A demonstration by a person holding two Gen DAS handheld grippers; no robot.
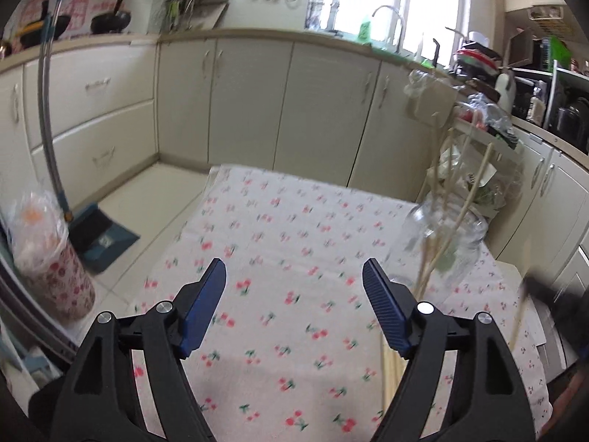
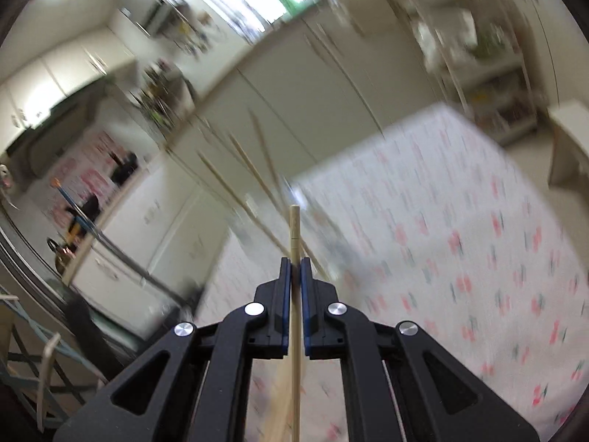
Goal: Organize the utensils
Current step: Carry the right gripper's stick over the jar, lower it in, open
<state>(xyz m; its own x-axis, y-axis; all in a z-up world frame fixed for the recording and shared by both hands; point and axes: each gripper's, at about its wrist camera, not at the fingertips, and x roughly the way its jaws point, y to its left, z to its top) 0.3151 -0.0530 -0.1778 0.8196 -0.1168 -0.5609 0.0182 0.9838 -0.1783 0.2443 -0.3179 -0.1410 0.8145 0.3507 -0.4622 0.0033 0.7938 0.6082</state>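
Clamping one chopstick, the right tool contrasts with the left tool, spread wide.

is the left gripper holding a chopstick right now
No, the left gripper is wide open with only the cherry-print tablecloth showing between its blue pads.

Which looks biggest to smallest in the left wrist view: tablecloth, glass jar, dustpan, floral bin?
1. tablecloth
2. floral bin and glass jar: look alike, and nearness differs, so unranked
3. dustpan, slightly smaller, partly hidden by the bin
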